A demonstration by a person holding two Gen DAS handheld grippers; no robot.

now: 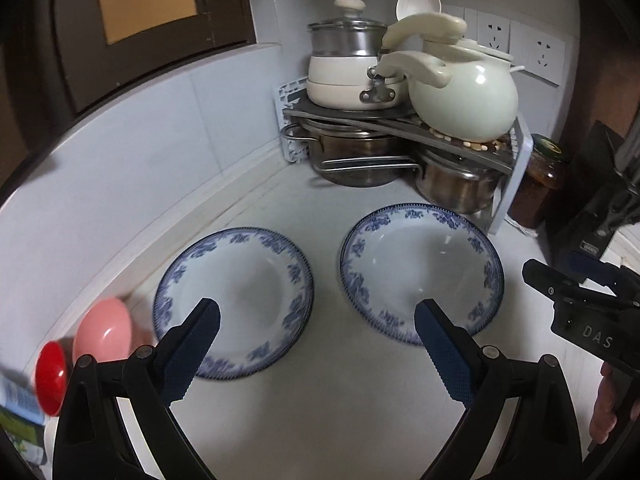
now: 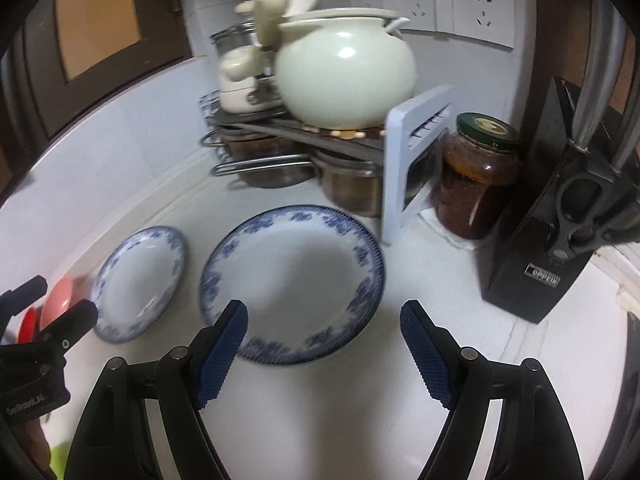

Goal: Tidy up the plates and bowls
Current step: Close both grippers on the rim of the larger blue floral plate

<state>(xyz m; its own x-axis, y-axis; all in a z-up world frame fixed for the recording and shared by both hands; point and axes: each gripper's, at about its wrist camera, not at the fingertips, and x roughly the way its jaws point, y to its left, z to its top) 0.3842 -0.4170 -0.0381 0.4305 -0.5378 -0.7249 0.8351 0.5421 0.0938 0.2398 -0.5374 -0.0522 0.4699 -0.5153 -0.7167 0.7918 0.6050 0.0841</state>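
1. white kitchen countertop (image 1: 340, 400) in a tiled corner; wall sockets (image 2: 432, 4) above, dark-framed window at left.
2. two round white plates with blue floral rims lie flat on the counter, side by side, close but apart: left plate (image 1: 234, 304) and right plate (image 1: 422, 272). both look bare inside.
3. in the right wrist view the right plate (image 2: 292, 284) sits centred ahead of the fingers, the left plate (image 2: 140, 282) off to the left.
4. small pink bowl (image 1: 104, 330) just left of the left plate, tipped on its side against the wall; a small red bowl (image 1: 50, 376) just beside it, nearer the camera.
5. left gripper (image 1: 316, 352): blue-padded fingers spread wide, holding nothing, poised above the counter with one tip over each plate's near rim.
6. right gripper (image 2: 324, 344): fingers likewise wide apart, nothing between them, left tip over the right plate's near rim.
7. background: grey corner rack (image 1: 400, 120) carrying a pale green ceramic pot (image 1: 464, 96) and a cream-and-steel lidded pot (image 1: 344, 68); steel pots (image 1: 352, 160) beneath.
8. right of rack: glass jar with green lid (image 2: 476, 180), then black knife block (image 2: 560, 220).
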